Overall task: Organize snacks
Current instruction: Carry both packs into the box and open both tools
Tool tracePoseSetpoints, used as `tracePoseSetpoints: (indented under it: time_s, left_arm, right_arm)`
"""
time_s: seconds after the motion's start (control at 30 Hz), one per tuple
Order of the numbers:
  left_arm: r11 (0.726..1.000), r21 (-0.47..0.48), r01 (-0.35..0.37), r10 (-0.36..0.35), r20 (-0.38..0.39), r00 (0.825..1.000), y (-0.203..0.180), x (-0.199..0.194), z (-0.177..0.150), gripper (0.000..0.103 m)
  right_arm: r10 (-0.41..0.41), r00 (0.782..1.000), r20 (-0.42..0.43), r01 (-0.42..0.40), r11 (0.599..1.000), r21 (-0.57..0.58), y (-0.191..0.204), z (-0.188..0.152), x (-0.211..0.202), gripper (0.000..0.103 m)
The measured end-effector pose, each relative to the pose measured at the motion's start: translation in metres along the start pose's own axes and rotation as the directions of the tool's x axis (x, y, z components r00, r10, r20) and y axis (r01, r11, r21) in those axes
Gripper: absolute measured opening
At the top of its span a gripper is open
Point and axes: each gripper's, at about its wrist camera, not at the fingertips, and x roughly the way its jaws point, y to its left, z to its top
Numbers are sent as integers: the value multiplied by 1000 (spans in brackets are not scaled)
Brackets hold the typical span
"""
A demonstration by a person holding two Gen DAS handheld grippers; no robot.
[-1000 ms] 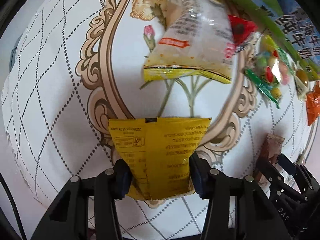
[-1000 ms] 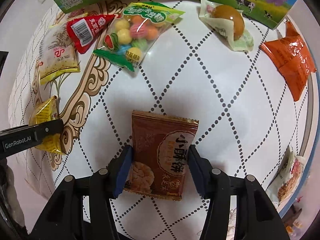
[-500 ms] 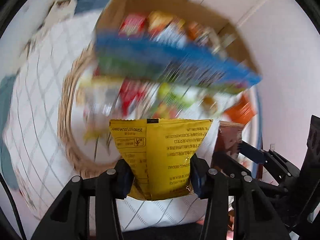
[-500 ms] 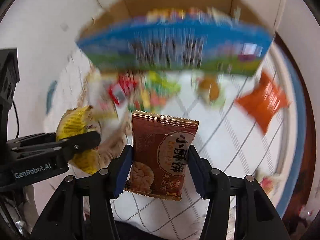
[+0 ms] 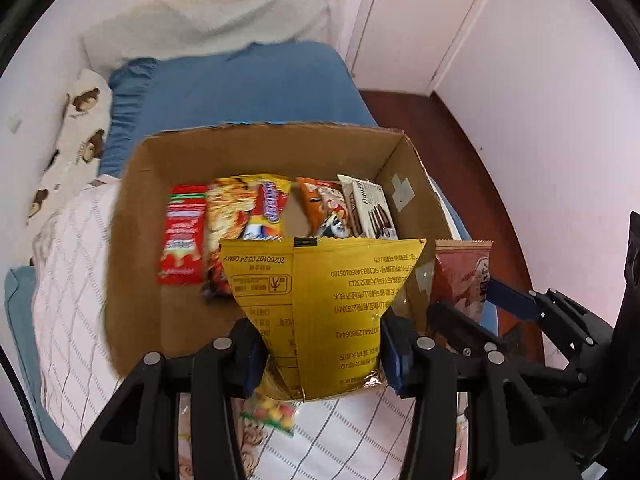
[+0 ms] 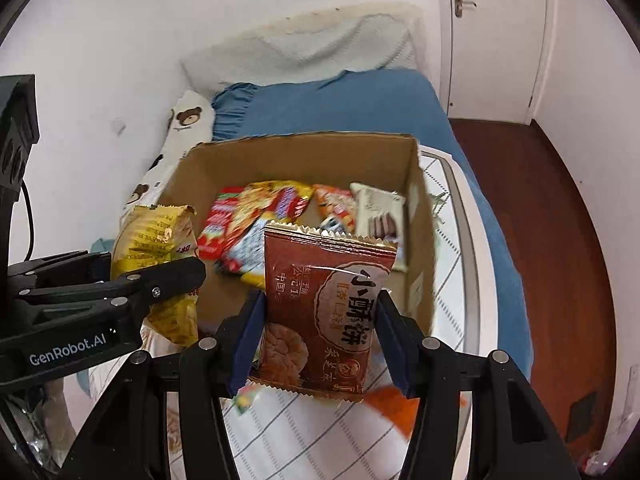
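My left gripper (image 5: 322, 354) is shut on a yellow snack packet (image 5: 332, 304) and holds it up in front of an open cardboard box (image 5: 132, 248). My right gripper (image 6: 318, 344) is shut on a brown biscuit packet (image 6: 324, 312), also held before the box (image 6: 304, 148). The box holds several snack packets, among them a red one (image 5: 182, 236) and a white chocolate-stick one (image 5: 370, 210). The left gripper with the yellow packet (image 6: 156, 248) shows at the left of the right wrist view. The brown packet (image 5: 460, 276) shows at the right of the left wrist view.
The box stands on a white patterned tabletop (image 5: 72, 280). A candy bag (image 5: 272, 416) and an orange packet (image 6: 396, 408) lie on it below the grippers. Behind is a blue bed (image 5: 240, 88) with a bear-print pillow (image 6: 180, 128). Dark wood floor (image 6: 540, 220) lies to the right.
Both grippers have lifted their packets off the table and tilted up. The view swung from the tabletop snacks to the open box and the bed behind it.
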Motion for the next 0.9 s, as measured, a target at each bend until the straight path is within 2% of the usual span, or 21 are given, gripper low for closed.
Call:
tracePoseSetpoints:
  time_s: [0.13,0.3,0.53,0.63,0.7,0.77,0.8,0.87,0.9]
  left_arm:
    - [998,-56,43,-49,-115,992,2,50,22,44]
    - [988,-135,71,-103,-251,963,12,107,28,44]
    - [986,-154,65,-114,-335,935,12,136,22,44]
    - [986,-159,51,-105,-349,931,12,140,18,46]
    - [990,-139,28,-74,-342,937,11,139,18,54]
    - [991,-130,10,-53,-325,944,14,133,20,86]
    - [991,-134,14,-56,-313,948,16,128,21,91]
    - [990,-143,17,-59,-293,954,19,119,22,92]
    - [990,-143,15,-56,-286,956,19,115,22,92]
  right_arm:
    - [-10,997,-77,10,1000,-3,-17,15,38,57]
    - [-22,987,-157,20,1000,-16,-26,14,80,57]
    - [-30,974,-225,21,999,-43,-27,10,108,58]
    - [-36,967,-253,25,999,-45,-25,12,114,69]
    - [-42,963,-267,29,998,-53,-21,13,117,78]
    - [-57,961,-270,45,998,-52,-19,13,114,79]
    - [-53,959,-277,40,998,-52,-17,13,114,85]
    - [-31,959,-282,21,999,-40,-14,14,112,93]
    - [-42,958,-284,31,999,-42,-11,14,112,93]
